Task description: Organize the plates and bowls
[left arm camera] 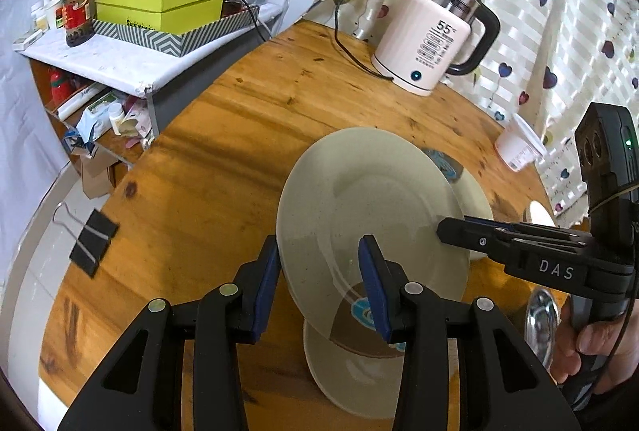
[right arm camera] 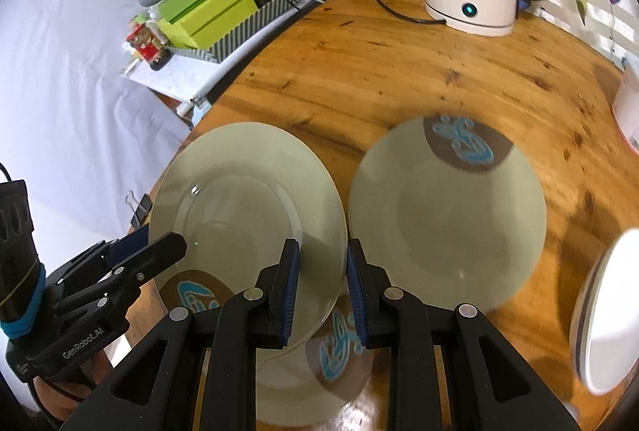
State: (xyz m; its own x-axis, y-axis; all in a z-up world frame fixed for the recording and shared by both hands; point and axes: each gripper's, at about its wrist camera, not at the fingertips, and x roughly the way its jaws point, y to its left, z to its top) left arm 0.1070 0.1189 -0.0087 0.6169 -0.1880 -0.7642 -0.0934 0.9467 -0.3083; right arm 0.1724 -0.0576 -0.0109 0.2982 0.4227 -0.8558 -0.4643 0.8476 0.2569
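Observation:
A pale green plate (left arm camera: 367,191) with a brown patch and blue pattern hangs tilted above the wooden table (left arm camera: 223,135). My left gripper (left arm camera: 321,271) is shut on its left rim, and my right gripper (right arm camera: 323,271) is shut on its right rim. The same plate (right arm camera: 239,199) fills the lower left of the right wrist view. A matching plate (right arm camera: 447,207) lies flat on the table to the right. Another matching plate (right arm camera: 311,383) lies directly under the held one, partly hidden. A white bowl (right arm camera: 599,311) sits at the right edge.
A white electric kettle (left arm camera: 431,39) with its black cord stands at the table's back. A white cup (left arm camera: 519,147) and a shiny metal dish (left arm camera: 541,319) are on the right. A black binder clip (left arm camera: 94,243) hangs on the table's left edge, beside a cluttered shelf (left arm camera: 120,63).

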